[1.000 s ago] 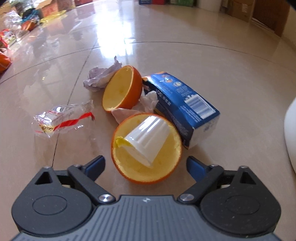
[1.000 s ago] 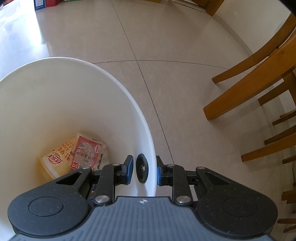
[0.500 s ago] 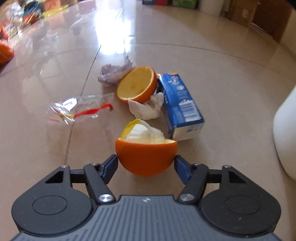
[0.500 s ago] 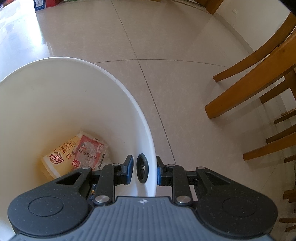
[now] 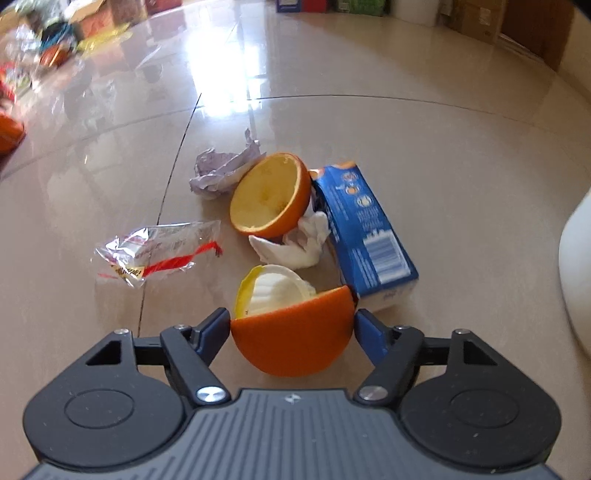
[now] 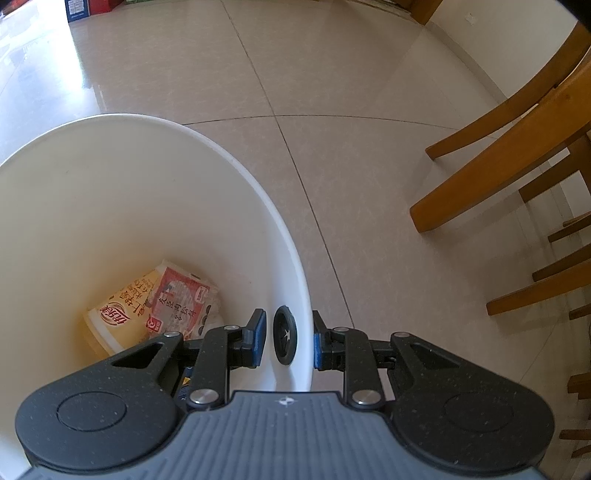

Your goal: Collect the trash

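Note:
My left gripper (image 5: pixel 291 326) is shut on an orange half (image 5: pixel 293 339) that holds a white ribbed cup (image 5: pixel 277 291), lifted off the floor. Beyond it on the tiles lie a second orange half (image 5: pixel 271 201), a blue carton (image 5: pixel 364 232), a white crumpled tissue (image 5: pixel 291 245), a greyish crumpled paper (image 5: pixel 221 171) and a clear wrapper with red print (image 5: pixel 159 254). My right gripper (image 6: pixel 286 339) is shut on the rim of a white bin (image 6: pixel 236 170), one finger inside and one outside. In the bin lie a yellow cup (image 6: pixel 122 314) and a red packet (image 6: pixel 181 302).
The bin's white side (image 5: pixel 576 273) shows at the right edge of the left wrist view. Wooden chair legs (image 6: pixel 498 158) stand to the right of the bin. Colourful clutter (image 5: pixel 44 48) lies at the far left, with boxes (image 5: pixel 476 18) along the far wall.
My left gripper closed on the near orange half with the cup and raised it, tipping it so its rind faces the camera. The right gripper and bin held still.

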`<action>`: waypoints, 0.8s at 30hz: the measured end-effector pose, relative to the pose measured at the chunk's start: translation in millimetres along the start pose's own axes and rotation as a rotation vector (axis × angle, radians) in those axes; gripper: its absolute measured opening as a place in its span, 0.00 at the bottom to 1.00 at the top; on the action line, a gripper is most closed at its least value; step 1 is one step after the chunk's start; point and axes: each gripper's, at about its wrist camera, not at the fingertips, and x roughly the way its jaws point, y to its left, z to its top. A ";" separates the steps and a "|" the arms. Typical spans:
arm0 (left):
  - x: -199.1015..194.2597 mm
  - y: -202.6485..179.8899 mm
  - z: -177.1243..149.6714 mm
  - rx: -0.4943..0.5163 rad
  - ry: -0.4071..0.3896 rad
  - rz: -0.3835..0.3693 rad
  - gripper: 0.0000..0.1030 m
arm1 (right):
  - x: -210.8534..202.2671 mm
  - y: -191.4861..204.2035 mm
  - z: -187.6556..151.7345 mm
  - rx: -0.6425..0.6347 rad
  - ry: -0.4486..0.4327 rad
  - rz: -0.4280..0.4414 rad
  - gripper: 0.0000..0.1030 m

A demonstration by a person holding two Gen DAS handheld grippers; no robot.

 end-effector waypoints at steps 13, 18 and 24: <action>-33.4 -4.9 5.8 0.263 0.274 -0.150 0.65 | -0.2 -0.3 -0.3 -0.001 -0.001 0.001 0.28; -39.5 -23.2 -20.6 0.488 0.396 -0.185 0.65 | -0.5 -0.2 -0.5 -0.001 0.002 0.003 0.28; -29.1 -35.8 -11.2 0.489 0.398 -0.161 0.67 | -0.2 0.9 0.1 -0.007 0.002 0.002 0.28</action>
